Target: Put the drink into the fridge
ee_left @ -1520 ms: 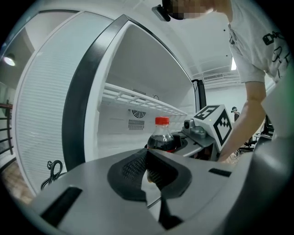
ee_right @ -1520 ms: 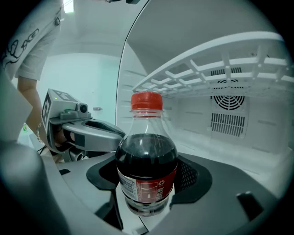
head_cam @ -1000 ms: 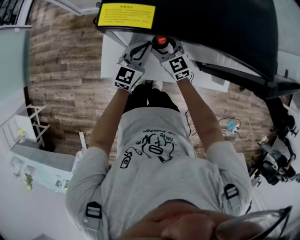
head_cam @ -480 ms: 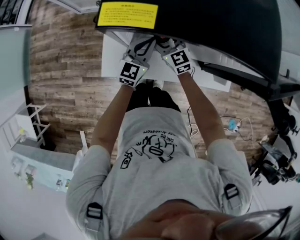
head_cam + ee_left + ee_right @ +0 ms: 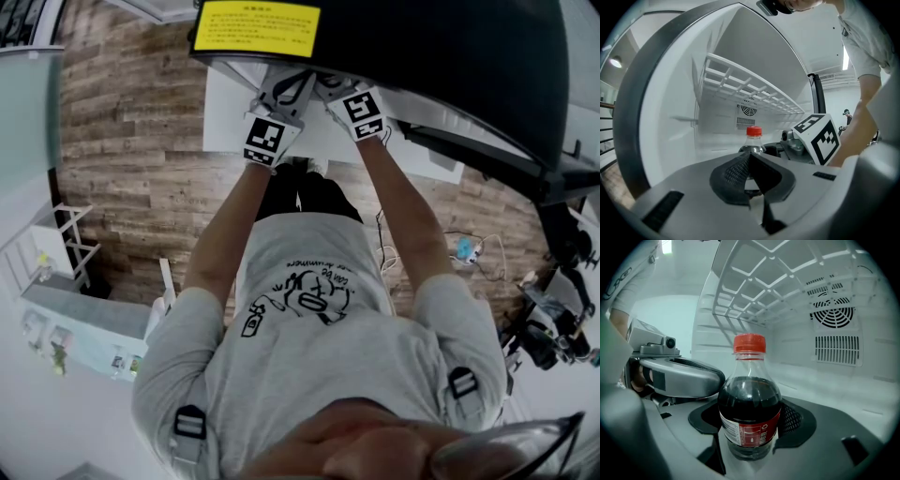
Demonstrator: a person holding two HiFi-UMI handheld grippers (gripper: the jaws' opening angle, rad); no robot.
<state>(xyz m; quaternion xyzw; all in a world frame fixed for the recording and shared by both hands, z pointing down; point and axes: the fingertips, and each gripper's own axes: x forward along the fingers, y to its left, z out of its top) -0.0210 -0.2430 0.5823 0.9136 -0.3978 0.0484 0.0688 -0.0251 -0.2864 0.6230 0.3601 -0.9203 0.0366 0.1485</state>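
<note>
A cola bottle [image 5: 749,404] with a red cap and red label stands upright between the pads of my right gripper [image 5: 750,432], which is shut on it inside the white fridge [image 5: 862,394]. In the left gripper view the same bottle [image 5: 753,139] shows just beyond my left gripper [image 5: 750,161], whose pads meet with nothing between them. The left gripper's body [image 5: 679,376] sits close beside the bottle on its left. In the head view both marker cubes, left [image 5: 265,139] and right [image 5: 362,111], sit at the fridge opening; the jaw tips and bottle are hidden under the black fridge top [image 5: 441,56].
A white wire shelf [image 5: 778,282] hangs above the bottle, and a fan vent [image 5: 834,312] sits on the back wall. A yellow sticker [image 5: 255,26] marks the fridge top. Wooden floor [image 5: 131,141], a white shelf unit [image 5: 75,319] at left, cables [image 5: 459,248] at right.
Both grippers have moved forward, deeper under the fridge top. The bottle's red cap, visible in the head view a second ago, is now hidden.
</note>
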